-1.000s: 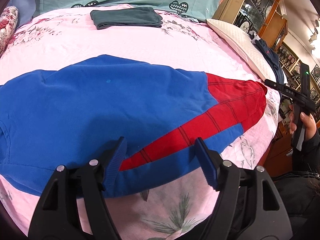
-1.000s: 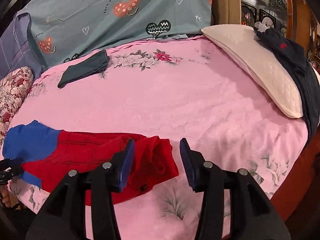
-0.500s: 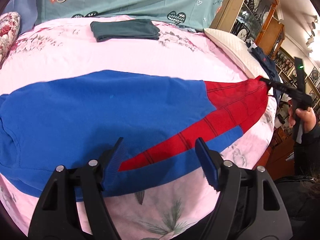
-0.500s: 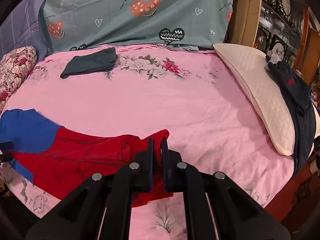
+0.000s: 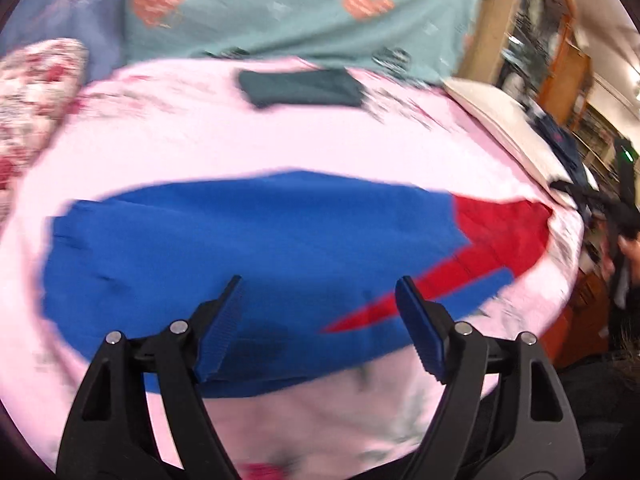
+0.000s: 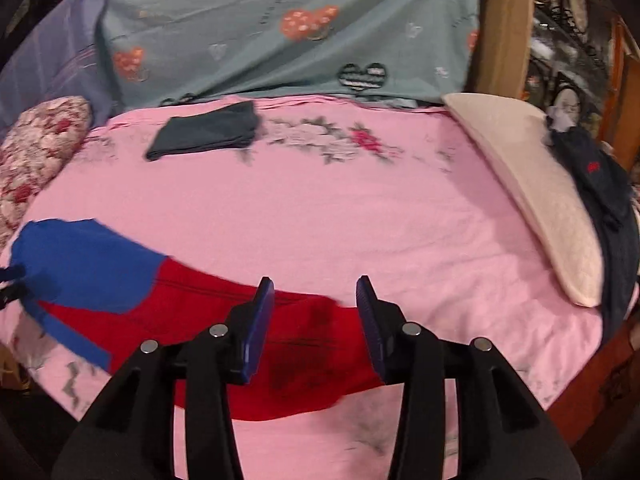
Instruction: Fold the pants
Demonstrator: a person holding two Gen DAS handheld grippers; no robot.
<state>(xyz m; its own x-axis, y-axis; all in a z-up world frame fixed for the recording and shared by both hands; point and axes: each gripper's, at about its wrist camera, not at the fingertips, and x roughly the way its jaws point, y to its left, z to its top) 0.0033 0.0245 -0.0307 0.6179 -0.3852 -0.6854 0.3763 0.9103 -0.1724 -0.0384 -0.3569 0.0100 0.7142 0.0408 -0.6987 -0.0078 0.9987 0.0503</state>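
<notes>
Blue-and-red pants (image 5: 256,248) flat on pink sheet (image 6: 360,220) (prints blurred), both tools spread

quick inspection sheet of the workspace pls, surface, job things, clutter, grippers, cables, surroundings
Surface: pink floral bedsheet, lightly wrinkled.
Job's things: blue and red pants laid out flat along the near edge of the bed, red leg end toward the right gripper.
Clutter: folded dark green garment at the far side; floral cushion on the left; cream pillow with dark navy clothing on the right.
Grippers: left gripper open over the blue part; right gripper open over the red leg end, holding nothing.
Cables: nothing seen.
Surroundings: teal heart-print fabric behind the bed; wooden cabinets, blurred.
</notes>
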